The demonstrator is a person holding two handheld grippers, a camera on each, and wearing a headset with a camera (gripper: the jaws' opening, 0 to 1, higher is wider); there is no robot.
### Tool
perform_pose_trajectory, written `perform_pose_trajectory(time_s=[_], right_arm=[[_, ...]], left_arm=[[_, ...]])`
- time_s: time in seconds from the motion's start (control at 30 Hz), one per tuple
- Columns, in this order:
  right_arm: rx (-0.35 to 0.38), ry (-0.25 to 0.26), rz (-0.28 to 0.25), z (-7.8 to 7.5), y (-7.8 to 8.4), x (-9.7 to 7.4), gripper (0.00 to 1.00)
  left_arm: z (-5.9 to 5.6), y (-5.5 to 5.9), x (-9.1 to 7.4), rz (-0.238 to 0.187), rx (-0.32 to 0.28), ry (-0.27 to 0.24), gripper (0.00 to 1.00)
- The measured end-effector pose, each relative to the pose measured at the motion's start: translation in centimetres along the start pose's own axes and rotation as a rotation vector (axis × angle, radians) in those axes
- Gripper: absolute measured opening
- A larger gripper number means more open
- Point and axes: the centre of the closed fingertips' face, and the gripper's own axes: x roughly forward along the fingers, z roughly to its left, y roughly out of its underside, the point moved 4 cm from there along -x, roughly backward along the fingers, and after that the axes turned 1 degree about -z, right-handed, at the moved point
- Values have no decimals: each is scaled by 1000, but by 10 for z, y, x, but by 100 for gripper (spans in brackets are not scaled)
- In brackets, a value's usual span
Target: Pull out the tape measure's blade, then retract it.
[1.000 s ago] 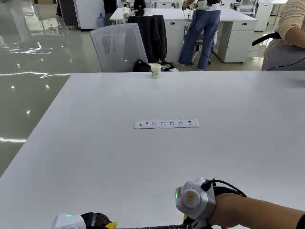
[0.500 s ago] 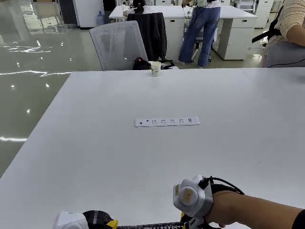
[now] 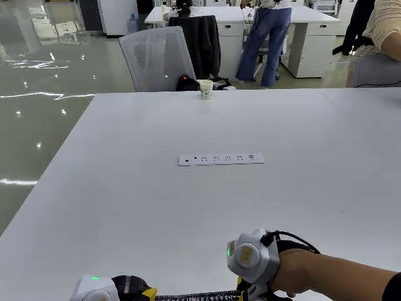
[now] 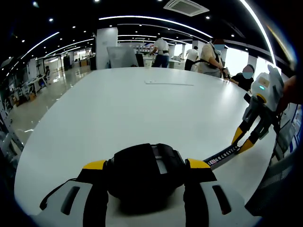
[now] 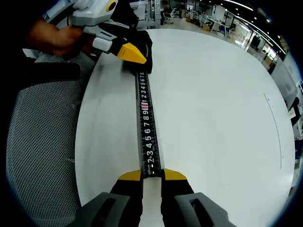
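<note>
Right gripper view: black blade (image 5: pixel 146 123), white numerals.

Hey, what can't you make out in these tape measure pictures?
End hook of the blade: right gripper view, hidden under the right tool, shut on it.
Sides of the tape measure case: left gripper view, covered by the left tool gripping it.
Case and blade, head view: cut off by the bottom edge.

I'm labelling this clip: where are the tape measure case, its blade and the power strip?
tape measure case (image 4: pixel 144 171), left gripper view, black body's middle.
blade (image 5: pixel 146 123), right gripper view, numbered face midway along.
power strip (image 3: pixel 220 159), head view, middle sockets.
</note>
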Motion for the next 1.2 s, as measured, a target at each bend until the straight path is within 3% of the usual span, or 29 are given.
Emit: perform_pose_trajectory(time_s=[1.2], right_arm=[[2,7,-27,-1,-9,4,11]], left_arm=[[0,-1,1,10,4,-1,60]])
